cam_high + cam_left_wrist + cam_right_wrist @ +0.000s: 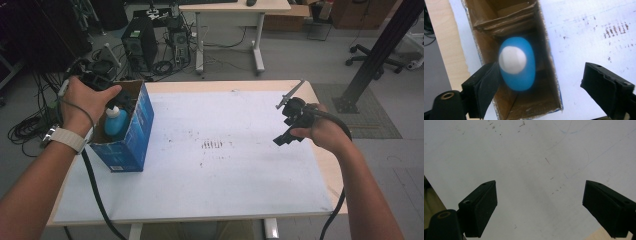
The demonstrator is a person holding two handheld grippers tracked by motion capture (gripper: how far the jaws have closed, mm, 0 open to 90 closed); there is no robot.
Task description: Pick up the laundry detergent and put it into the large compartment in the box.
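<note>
— Where are we in the job?

— I judge I'm at the reach. My left tongs (541, 87) hang over the open blue cardboard box (136, 131) at the left of the high view, jaws spread wide. The blue plastic bottle with a white cap (516, 63) stands inside it, untouched, near the left jaw.

— And the other hand?

— Right tongs (540, 208) hang apart too, over the bare white-covered table (536, 152) at the right.

— Next move?

— I'd centre the left jaws around the cap, lower them past the box walls, then close.
</note>
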